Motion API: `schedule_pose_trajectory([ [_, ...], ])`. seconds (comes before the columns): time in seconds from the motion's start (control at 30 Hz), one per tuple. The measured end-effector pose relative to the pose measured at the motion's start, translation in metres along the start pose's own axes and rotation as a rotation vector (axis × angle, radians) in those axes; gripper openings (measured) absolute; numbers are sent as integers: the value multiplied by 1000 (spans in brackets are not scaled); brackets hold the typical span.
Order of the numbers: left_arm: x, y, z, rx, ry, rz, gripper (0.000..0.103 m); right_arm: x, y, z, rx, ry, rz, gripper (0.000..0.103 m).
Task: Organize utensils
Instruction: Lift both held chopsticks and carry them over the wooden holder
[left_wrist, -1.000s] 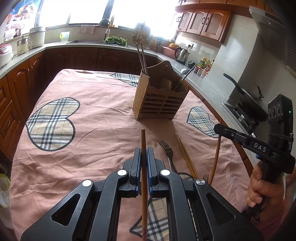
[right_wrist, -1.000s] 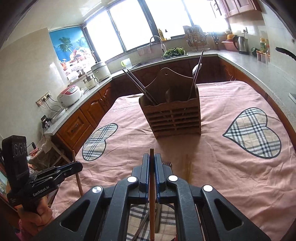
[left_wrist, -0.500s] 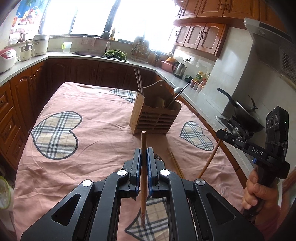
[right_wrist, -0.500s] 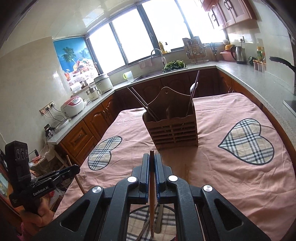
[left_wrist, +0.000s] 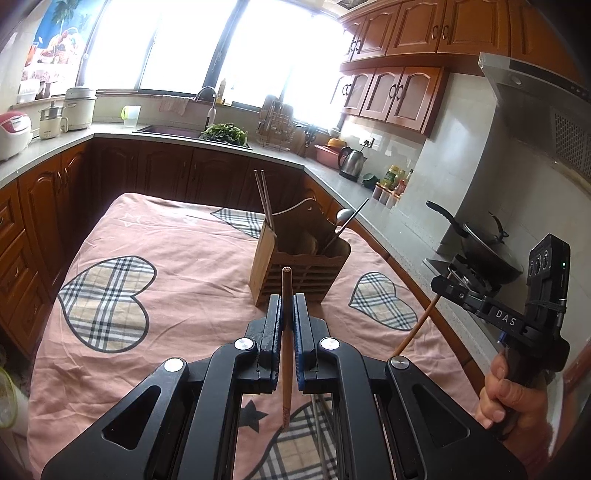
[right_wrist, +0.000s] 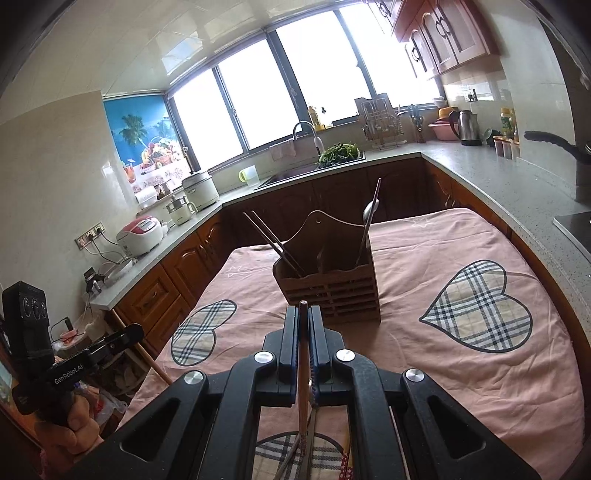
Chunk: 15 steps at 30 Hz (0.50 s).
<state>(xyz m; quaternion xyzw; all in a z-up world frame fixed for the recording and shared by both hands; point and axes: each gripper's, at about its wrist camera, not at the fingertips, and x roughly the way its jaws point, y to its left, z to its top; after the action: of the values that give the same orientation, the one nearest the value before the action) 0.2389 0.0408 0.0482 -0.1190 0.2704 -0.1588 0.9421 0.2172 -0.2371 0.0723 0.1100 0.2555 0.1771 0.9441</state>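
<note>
A wooden utensil holder (left_wrist: 300, 266) stands mid-table on the pink cloth; it holds dark chopsticks (left_wrist: 263, 199) and a metal spoon (left_wrist: 345, 216). It also shows in the right wrist view (right_wrist: 332, 280). My left gripper (left_wrist: 287, 306) is shut on a wooden chopstick (left_wrist: 286, 347), held upright above the table, short of the holder. My right gripper (right_wrist: 303, 319) is shut on another wooden chopstick (right_wrist: 303, 373), also raised in front of the holder. Utensils lie on the cloth below both grippers, mostly hidden; a fork handle (right_wrist: 291, 458) shows.
The table wears a pink cloth (left_wrist: 184, 266) with plaid hearts. Counters run around it, with a sink (right_wrist: 295, 173), a kettle (left_wrist: 352, 162), rice cookers (right_wrist: 142, 236) and a wok on the stove (left_wrist: 484, 243) at the right.
Both grippers have risen with their chopsticks and tilted up. The table and holder now sit lower and farther off in both views. The loose utensils have slipped under the gripper bodies.
</note>
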Motion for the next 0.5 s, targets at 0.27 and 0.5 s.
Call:
schedule_pose_trajectory([
  [0.27, 11, -4, 14, 4, -14, -6, 5, 3, -11, 12, 29, -34, -8, 5],
  [0.5, 21, -11, 41, 13, -70, -10, 5, 5, -24, 41, 60, -110, -23, 5],
])
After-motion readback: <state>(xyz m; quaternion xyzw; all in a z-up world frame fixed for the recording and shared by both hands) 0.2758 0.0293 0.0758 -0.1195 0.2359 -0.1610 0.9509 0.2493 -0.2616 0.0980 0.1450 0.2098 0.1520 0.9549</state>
